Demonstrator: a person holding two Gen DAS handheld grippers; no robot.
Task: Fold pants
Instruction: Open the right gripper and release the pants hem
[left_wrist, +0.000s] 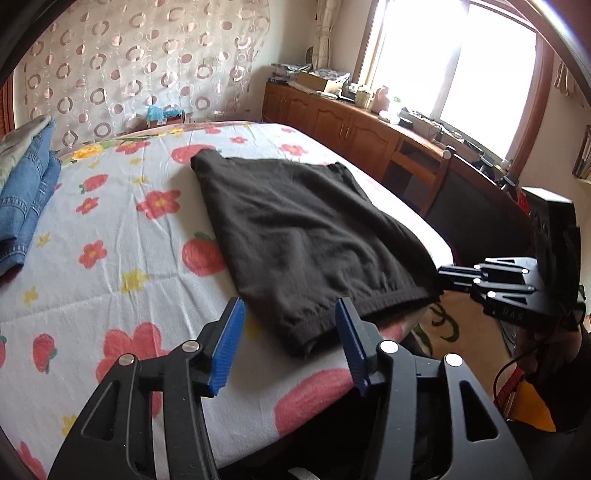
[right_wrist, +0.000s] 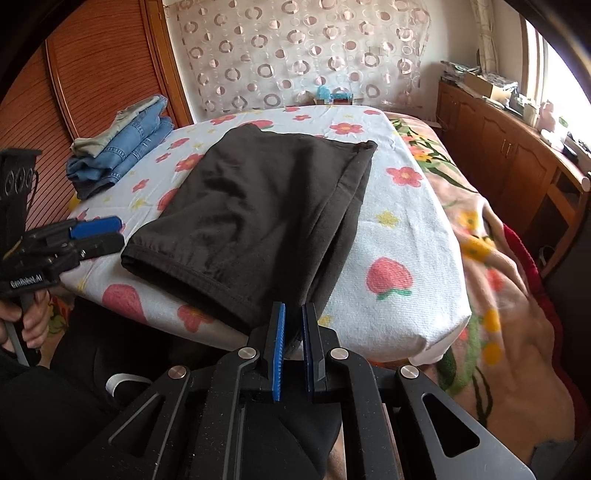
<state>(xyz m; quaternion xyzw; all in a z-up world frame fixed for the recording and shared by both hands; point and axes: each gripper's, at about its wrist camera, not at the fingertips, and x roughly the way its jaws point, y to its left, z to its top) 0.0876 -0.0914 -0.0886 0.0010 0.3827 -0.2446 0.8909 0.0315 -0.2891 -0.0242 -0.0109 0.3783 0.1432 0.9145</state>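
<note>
On flowered bedsheet (right_wrist: 399, 236) – black pants (right_wrist: 258, 206), folded, rumpled, hem overhanging edge

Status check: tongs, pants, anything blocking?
Left tongs open, empty. Right tongs shut on black pants near corner. Pants folded flat on bed. Jeans pile sits clear, nothing blocking.

black pants (right_wrist: 255, 206): 1 | folded-clothes pile (right_wrist: 122, 144): 1 | hand-held grippers: left (left_wrist: 290, 345), right (right_wrist: 293, 350): 2

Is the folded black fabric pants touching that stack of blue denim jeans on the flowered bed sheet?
Apart. The right wrist view shows flowered sheet lying bare between the black pants and the blue jeans stack.
</note>
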